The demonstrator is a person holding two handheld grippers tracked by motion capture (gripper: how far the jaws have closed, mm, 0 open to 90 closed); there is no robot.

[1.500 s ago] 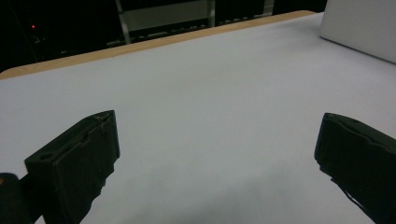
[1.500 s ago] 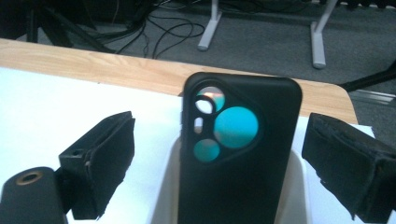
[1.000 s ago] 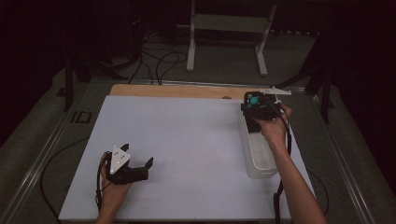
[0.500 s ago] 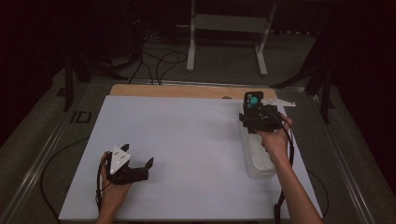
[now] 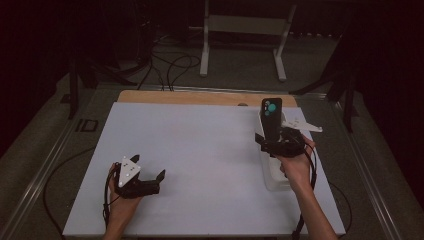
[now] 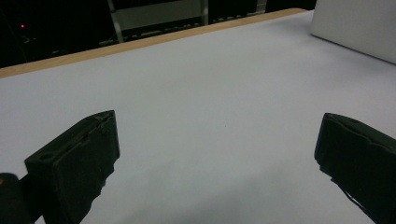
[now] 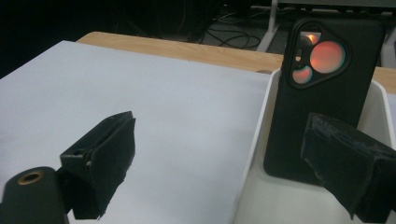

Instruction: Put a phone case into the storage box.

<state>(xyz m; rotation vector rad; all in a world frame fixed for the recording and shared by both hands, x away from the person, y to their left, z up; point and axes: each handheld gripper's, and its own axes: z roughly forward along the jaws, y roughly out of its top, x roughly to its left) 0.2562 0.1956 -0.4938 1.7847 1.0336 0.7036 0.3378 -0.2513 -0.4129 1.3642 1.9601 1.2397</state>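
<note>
A black phone (image 5: 271, 116) stands upright in a long white bin (image 5: 267, 176) at the table's right side, with its camera cluster at the top. In the right gripper view the phone (image 7: 322, 93) leans at the bin's far end (image 7: 261, 126), just beyond my right jaw. My right gripper (image 5: 278, 140) hovers over the bin, nearer the person than the phone. It (image 7: 222, 130) is open, with nothing between its jaws. My left gripper (image 5: 148, 168) rests low at the table's front left. It (image 6: 217, 135) is also open, over bare white surface.
A white sheet (image 5: 200, 150) covers the table, and a wooden strip (image 5: 200, 97) shows along its far edge. On the dark floor beyond the table are a metal stand (image 5: 245, 30) and cables (image 5: 170, 65).
My right gripper has drawn back toward the person, leaving the phone standing in the bin. The left gripper has not moved.
</note>
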